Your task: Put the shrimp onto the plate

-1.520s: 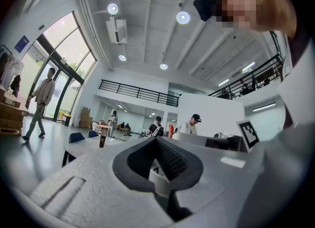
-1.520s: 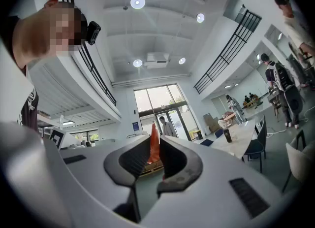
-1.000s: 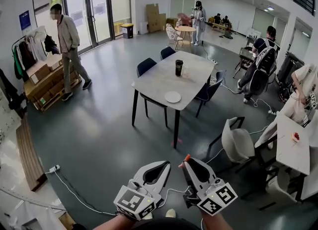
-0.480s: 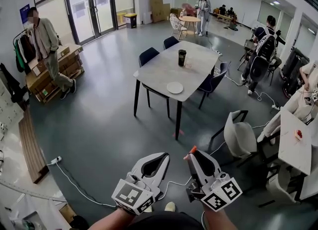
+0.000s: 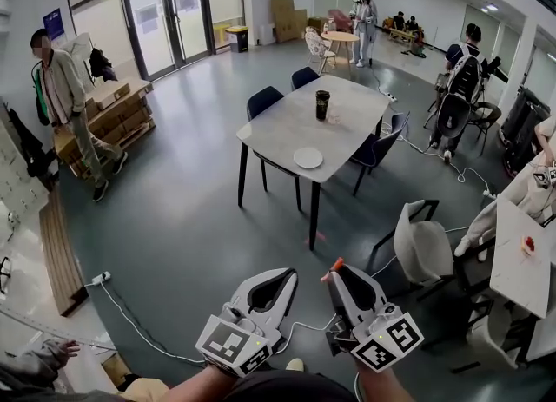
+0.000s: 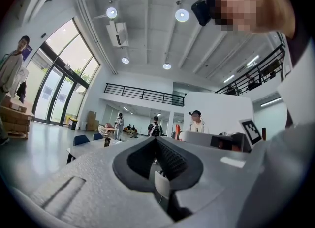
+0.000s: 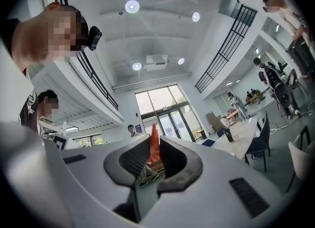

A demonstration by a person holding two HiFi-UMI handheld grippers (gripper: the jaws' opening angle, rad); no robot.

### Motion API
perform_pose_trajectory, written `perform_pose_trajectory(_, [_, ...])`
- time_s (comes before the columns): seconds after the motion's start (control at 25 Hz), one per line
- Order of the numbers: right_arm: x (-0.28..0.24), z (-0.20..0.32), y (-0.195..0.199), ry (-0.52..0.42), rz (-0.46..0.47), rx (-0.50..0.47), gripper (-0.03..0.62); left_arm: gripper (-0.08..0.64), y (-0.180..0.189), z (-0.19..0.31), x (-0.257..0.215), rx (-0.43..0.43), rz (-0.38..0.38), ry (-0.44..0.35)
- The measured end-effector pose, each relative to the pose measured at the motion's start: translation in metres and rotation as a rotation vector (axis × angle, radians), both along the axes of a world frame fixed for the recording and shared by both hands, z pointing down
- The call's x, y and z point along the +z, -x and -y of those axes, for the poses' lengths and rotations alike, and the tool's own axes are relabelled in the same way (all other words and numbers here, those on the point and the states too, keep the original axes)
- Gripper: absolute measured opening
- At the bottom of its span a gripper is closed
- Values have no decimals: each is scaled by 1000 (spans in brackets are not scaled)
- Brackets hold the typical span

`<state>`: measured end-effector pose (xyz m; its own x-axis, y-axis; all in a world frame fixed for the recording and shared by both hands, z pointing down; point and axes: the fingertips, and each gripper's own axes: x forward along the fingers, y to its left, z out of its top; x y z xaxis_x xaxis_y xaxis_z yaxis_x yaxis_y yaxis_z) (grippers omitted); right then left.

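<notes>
My right gripper [image 5: 336, 272] has its fingers pinched on the orange shrimp [image 7: 154, 142], held over the floor [image 5: 174, 235], well apart from the white plate [image 5: 307, 158] on the bench [image 5: 278, 131]. Beside it, my left gripper [image 5: 288, 275] has its fingers closed together on nothing.

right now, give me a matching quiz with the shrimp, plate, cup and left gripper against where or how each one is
Things:
1. shrimp
2. plate
3. dark cup
4. left gripper

Places or states:
A. shut and empty
B. lying flat by the near edge of the table
C. pinched in the right gripper, far from the table
D. standing upright farther back on the table

Pairs: 1-C, 2-B, 3-D, 4-A
</notes>
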<state>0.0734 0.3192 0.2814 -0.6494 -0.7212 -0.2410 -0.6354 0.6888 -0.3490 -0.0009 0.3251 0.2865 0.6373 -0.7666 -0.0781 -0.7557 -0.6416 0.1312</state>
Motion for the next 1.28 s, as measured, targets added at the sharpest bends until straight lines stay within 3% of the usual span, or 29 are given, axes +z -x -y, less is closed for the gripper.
perform_pose_trajectory(0.52, [6, 44, 3, 14, 4, -22, 61, 8, -1, 41, 2, -14, 13, -12])
perform_pose_trajectory(1.28, [1, 230, 84, 12, -18, 97, 61, 8, 79, 236, -1, 103, 23, -49])
